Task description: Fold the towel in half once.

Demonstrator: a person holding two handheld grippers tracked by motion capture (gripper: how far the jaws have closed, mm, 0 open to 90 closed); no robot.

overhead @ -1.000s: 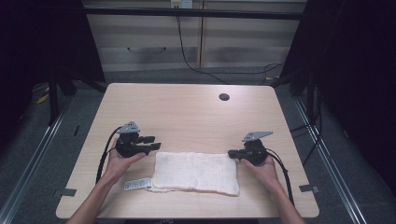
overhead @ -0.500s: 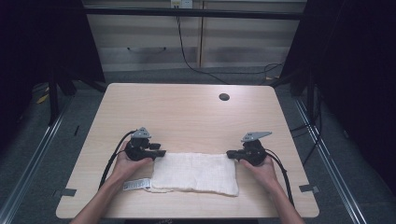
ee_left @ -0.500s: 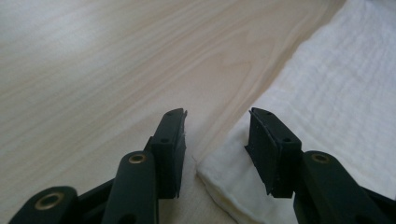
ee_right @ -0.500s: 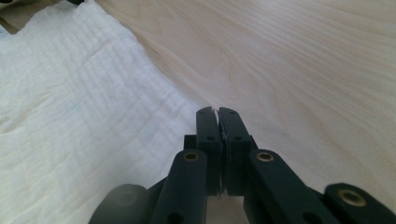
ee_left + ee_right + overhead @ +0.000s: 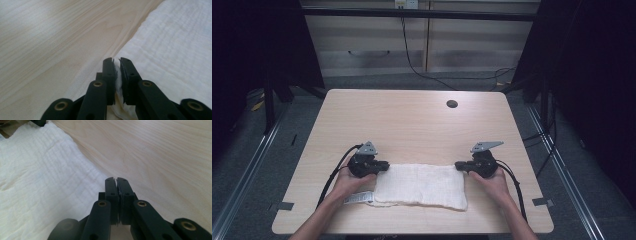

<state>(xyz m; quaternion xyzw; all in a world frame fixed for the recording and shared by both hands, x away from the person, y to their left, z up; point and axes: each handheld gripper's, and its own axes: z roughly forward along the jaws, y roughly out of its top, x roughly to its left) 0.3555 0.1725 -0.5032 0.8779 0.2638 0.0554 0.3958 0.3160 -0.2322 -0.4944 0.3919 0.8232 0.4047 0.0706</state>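
White cloth (image 5: 421, 185), folded into a flat rectangle, lying on the near half of the light wooden table (image 5: 412, 125), long side running left to right. A small printed label (image 5: 358, 198) sticking out at its near-left corner. Far-left corner pinched between the black jaws of the left gripper (image 5: 384, 165); jaws have just been closing, now clamped on a bunched fold of the fabric, seen plainly in the left gripper view (image 5: 117, 75). Far-right corner held by the right gripper (image 5: 458, 165), jaws pressed together on a thin edge of the cloth in the right gripper view (image 5: 116, 187). Both grippers low at table level, pointing inward toward each other, 1 at each far corner, well apart. A hand behind each gripper, forearms coming in from the near edge. Black cables trailing back along both forearms. A round dark hole (image 5: 452, 104) in the tabletop toward the far-right side, well apart from the cloth.
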